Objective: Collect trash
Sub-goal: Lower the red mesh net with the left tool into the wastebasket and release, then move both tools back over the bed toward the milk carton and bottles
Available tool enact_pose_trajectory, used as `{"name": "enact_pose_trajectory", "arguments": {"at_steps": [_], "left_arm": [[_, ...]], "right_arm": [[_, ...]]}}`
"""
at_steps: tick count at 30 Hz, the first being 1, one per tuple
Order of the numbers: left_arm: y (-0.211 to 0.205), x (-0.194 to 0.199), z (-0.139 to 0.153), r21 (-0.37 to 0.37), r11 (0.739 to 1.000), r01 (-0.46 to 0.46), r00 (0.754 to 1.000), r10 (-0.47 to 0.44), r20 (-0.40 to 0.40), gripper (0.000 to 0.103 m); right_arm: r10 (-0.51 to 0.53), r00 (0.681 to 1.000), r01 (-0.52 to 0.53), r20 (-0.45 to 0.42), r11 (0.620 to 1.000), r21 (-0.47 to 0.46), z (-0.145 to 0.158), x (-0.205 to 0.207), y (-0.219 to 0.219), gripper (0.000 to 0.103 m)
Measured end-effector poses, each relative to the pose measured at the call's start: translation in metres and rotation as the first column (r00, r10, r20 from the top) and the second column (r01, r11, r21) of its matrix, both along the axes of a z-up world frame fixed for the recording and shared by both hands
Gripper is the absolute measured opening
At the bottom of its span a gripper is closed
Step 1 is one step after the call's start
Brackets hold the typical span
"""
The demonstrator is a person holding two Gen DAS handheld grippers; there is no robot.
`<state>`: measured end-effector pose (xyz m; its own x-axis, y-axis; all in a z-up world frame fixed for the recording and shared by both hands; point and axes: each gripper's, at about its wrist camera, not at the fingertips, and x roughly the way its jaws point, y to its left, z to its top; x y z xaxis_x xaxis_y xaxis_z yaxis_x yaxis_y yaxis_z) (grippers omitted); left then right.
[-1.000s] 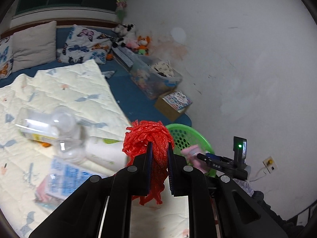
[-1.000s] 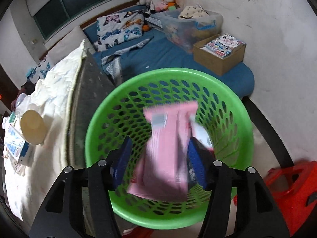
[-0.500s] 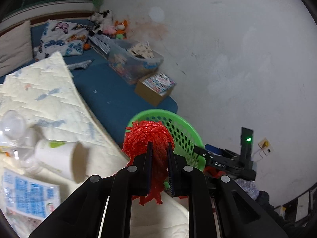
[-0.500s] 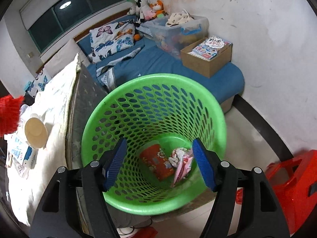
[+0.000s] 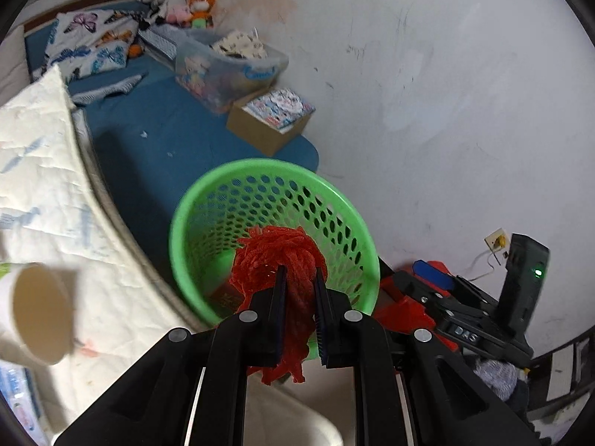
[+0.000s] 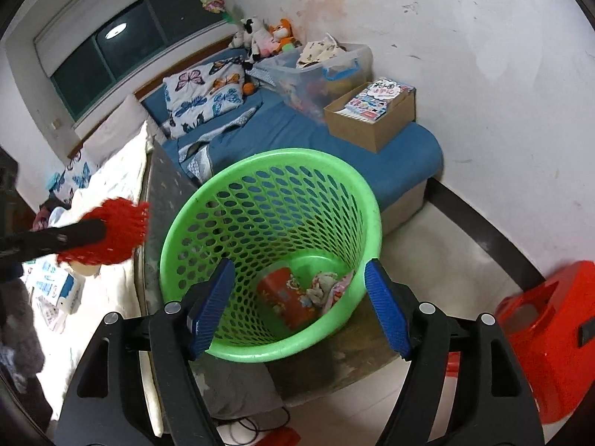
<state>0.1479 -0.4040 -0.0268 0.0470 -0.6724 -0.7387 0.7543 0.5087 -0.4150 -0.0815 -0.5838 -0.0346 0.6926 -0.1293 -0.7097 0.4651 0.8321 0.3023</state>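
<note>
Left gripper (image 5: 299, 288) clamped on red mesh net (image 5: 277, 256) above green basket (image 5: 193, 200), right gripper (image 6: 299, 306) jaws just opened, nothing between them.

Bright green basket (image 6: 366, 200) full of round holes, red net (image 5: 282, 256) bunched up, blue pads (image 6: 210, 301) on black grippers. Orange-red packet (image 6: 286, 297) and a pinkish wrapper (image 6: 334, 290) at the bottom. Blue sheet (image 6: 405, 160), white pillow (image 6: 202, 93) with blue butterflies, cream quilt (image 5: 33, 171), brown box (image 6: 372, 126), red stool (image 6: 554, 338).
</note>
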Motion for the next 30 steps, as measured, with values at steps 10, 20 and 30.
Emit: {"name": "enact_pose_trajectory", "arguments": {"at_steps": [10, 20, 30], "left_arm": [[-0.024, -0.008, -0.012, 0.025, 0.999, 0.040, 0.999, -0.040, -0.022, 0.039], [-0.004, -0.016, -0.002, 0.009, 0.999, 0.046, 0.999, -0.046, 0.017, 0.044], [0.074, -0.019, 0.022, -0.032, 0.998, -0.062, 0.995, 0.064, 0.074, 0.044]], "right_arm": [[-0.013, 1.000, 0.013, 0.006, 1.000, 0.013, 0.001, -0.009, 0.000, 0.073], [0.002, 1.000, -0.002, 0.027, 1.000, 0.005, 0.012, -0.011, 0.011, 0.073], [0.066, 0.997, -0.066, 0.049, 0.998, -0.012, 0.027, -0.001, 0.039, 0.073]]}}
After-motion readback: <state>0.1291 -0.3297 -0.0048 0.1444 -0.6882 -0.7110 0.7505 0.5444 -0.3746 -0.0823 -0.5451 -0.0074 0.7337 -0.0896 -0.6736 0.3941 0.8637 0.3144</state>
